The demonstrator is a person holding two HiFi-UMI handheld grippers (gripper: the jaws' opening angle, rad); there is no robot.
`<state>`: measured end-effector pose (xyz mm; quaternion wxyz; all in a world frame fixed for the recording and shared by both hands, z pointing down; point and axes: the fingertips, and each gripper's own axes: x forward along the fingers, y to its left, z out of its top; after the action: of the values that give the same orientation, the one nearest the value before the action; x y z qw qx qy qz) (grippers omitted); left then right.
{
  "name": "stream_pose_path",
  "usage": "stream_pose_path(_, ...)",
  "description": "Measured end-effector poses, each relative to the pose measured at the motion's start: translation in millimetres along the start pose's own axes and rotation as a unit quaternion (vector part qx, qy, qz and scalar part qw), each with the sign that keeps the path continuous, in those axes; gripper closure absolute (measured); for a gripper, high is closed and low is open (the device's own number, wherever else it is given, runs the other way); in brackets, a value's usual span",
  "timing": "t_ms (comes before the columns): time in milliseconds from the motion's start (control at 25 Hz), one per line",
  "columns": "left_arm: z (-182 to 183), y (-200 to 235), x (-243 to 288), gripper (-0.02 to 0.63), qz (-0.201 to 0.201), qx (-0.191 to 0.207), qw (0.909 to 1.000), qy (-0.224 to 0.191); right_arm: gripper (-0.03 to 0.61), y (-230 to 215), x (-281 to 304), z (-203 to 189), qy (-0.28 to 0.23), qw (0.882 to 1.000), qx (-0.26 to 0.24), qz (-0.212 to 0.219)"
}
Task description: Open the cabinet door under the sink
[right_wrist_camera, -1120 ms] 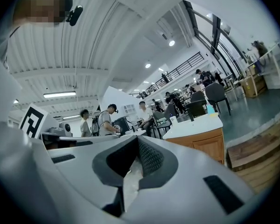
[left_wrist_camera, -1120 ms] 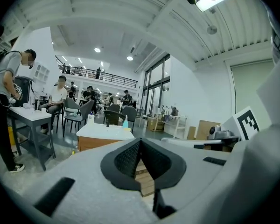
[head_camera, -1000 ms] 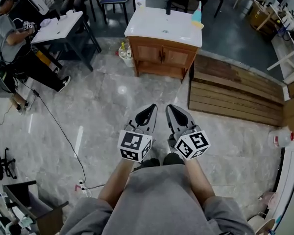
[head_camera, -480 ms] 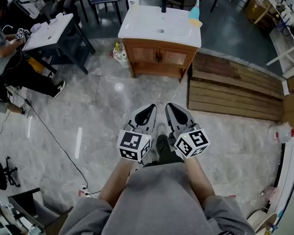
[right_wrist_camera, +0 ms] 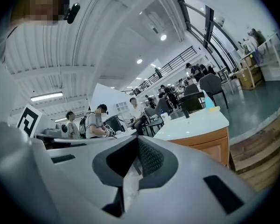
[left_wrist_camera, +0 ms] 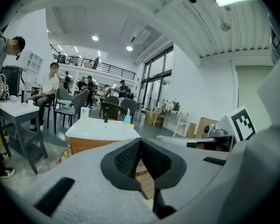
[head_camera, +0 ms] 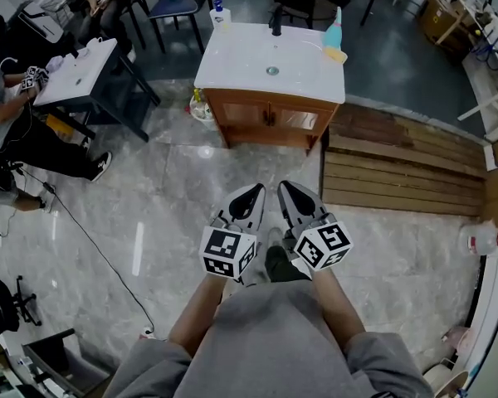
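We hold the left claw (head_camera: 254, 191) and right claw (head_camera: 289, 189) clenched and empty. The cabinet doors (head_camera: 247, 114) stand well ahead, their handles barely discernible.

The left gripper (head_camera: 254, 186) and right gripper (head_camera: 285, 186) have shells of matt grey plastic, faintly grainy up close. Their inner pads (left_wrist_camera: 126, 157) are black with a fine ribbed, rubbery texture. The marker cubes (head_camera: 227, 251) behind the jaws are flat white with matt black print. Under both claws the floor (head_camera: 174, 197) is polished grey marble-look tile, glossy enough to mirror ceiling lights. Straight ahead of the claws, the cabinet door (head_camera: 247, 114) is warm brown wood with a soft sheen, beneath a smooth, glossy white sink top (head_camera: 249, 60). Ahead and right of the right claw lie dull, rougher dark wooden planks (head_camera: 398, 172).
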<state>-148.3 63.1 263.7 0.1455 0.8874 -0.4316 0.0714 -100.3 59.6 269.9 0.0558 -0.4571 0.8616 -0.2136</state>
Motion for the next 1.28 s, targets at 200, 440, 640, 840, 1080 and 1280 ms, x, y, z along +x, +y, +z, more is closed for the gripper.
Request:
stream_pose_path(200, 9, 14, 41, 0.605, 0.006, 0.000, 0.9999, 0.010, 0.568, -33, 30, 15, 0.002, 1.000, 0.013, 0.005)
stream_pose_path(440, 17, 26, 85, 0.604, 0.015, 0.011, 0.9997, 0.014, 0.568, -72, 55, 26, 0.003, 0.999, 0.036, 0.005)
stream_pose_path(640, 13, 41, 111, 0.606, 0.019, 0.019, 0.9992, 0.031, 0.568, -94, 74, 25, 0.005, 0.999, 0.054, -0.001)
stream_pose_path(840, 12, 60, 136, 0.605, 0.008, 0.023, 0.9988, 0.042, 0.568, -113, 96, 24, 0.000, 0.998, 0.067, -0.016)
stream_pose_path(1080, 8, 88, 169, 0.605, -0.021, 0.032, 0.9975, 0.060, 0.568, -141, 128, 23, -0.012, 0.995, 0.084, -0.052)
stream_pose_path(1280, 9, 119, 198, 0.606, -0.057, 0.037, 0.9950, 0.073, 0.568, -160, 164, 18, -0.018, 0.991, 0.099, -0.094)
